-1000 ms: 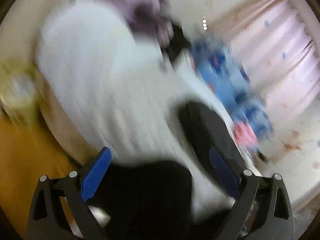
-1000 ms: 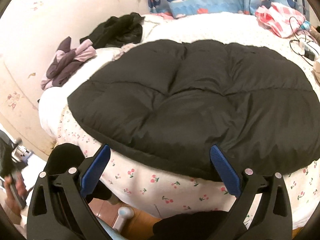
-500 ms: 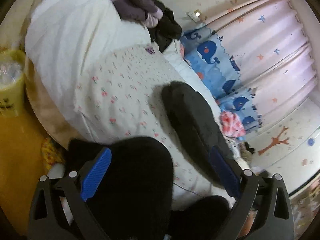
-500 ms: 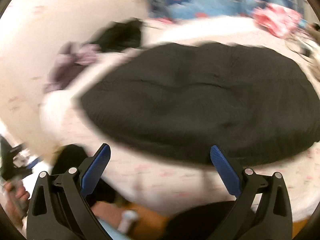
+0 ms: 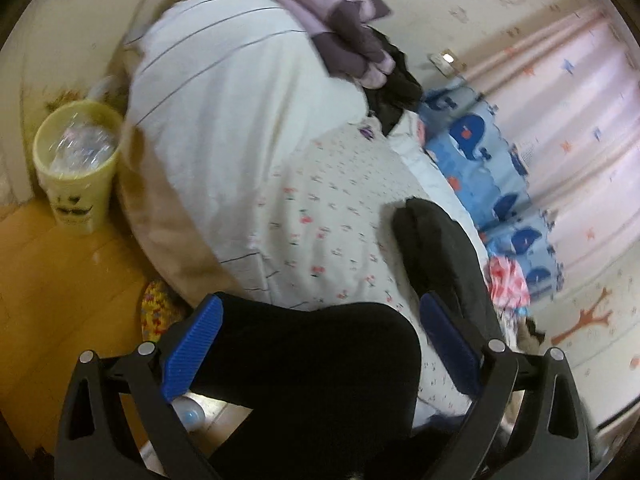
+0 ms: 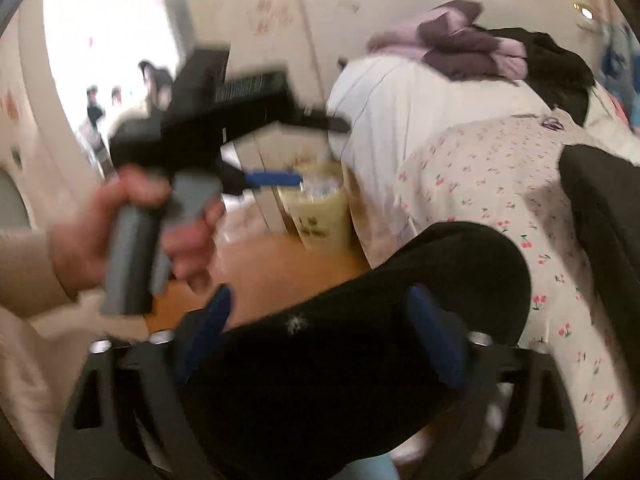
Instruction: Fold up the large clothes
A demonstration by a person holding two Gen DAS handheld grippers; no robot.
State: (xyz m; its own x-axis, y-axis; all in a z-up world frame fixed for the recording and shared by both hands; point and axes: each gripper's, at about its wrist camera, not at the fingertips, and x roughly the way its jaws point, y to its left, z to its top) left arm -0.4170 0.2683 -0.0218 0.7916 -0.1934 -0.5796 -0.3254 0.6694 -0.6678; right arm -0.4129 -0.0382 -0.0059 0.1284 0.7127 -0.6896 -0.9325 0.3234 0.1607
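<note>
Lying on the bed beyond both gaping, empty hand-held grippers (image 5: 320, 344) (image 6: 320, 332), the black padded coat (image 5: 444, 256).

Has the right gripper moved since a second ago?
Yes. The right gripper swung left: the black padded jacket, formerly centred ahead, now sits at the right edge. Its fingers have just been closing.

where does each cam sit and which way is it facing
Left wrist: on the left gripper, angled down over the cherry-print bed toward the whale curtain; blue fingers and a dark knee show.
Right wrist: on the right gripper, facing the bed's end; the left hand grips its handle.
Shared: yellow bin, purple clothes, black padded coat.
</note>
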